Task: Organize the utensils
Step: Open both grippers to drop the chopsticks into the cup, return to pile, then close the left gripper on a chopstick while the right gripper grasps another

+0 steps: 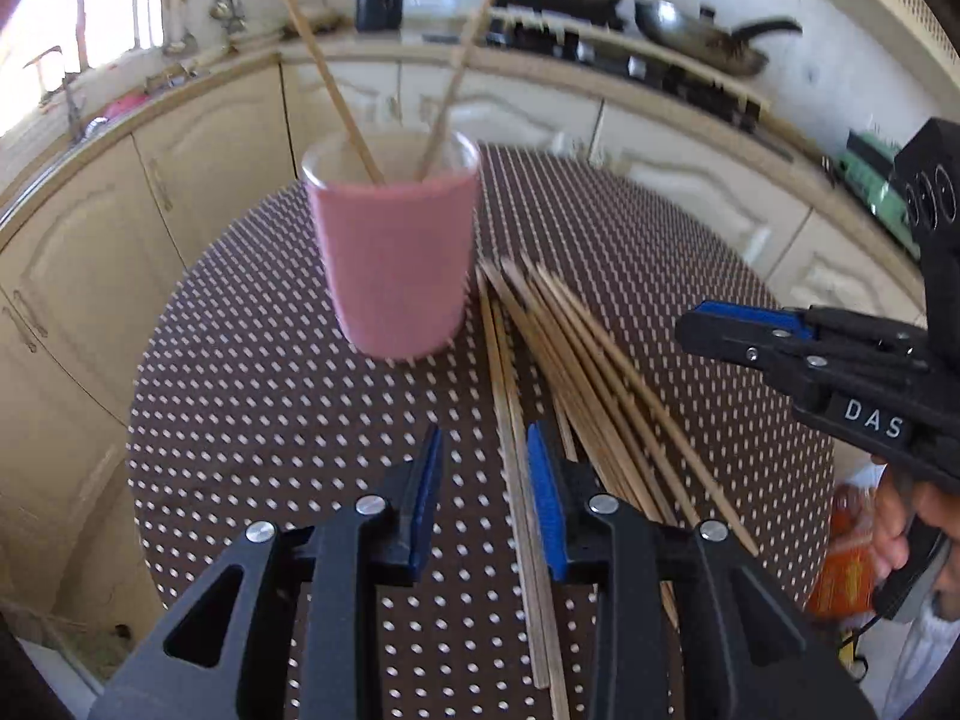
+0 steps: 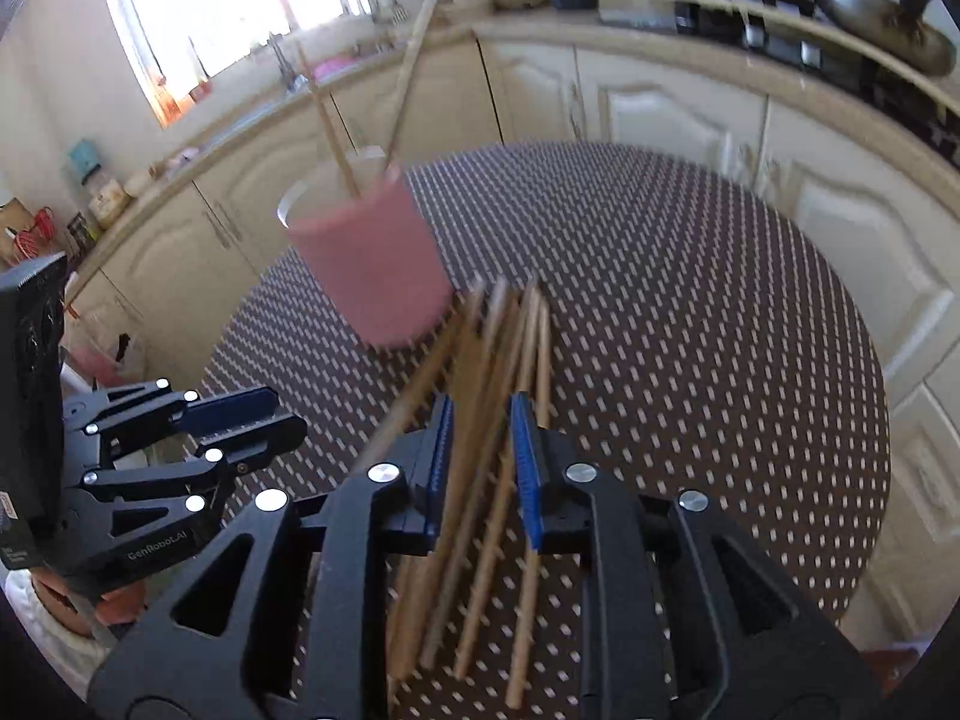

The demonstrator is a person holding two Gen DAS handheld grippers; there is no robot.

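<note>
Thin pale wooden chopsticks (image 1: 576, 360) fanned beside pink cup (image 1: 390, 264); left gripper (image 1: 483, 450), right gripper (image 2: 480, 420) parted, empty

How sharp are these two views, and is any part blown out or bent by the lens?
Left wrist view: pink cup slightly smeared, loose chopsticks fairly crisp, window blown out. Right wrist view: heavier motion blur on cup and chopsticks, window overexposed. Both: fisheye bends the counter edge.
</note>
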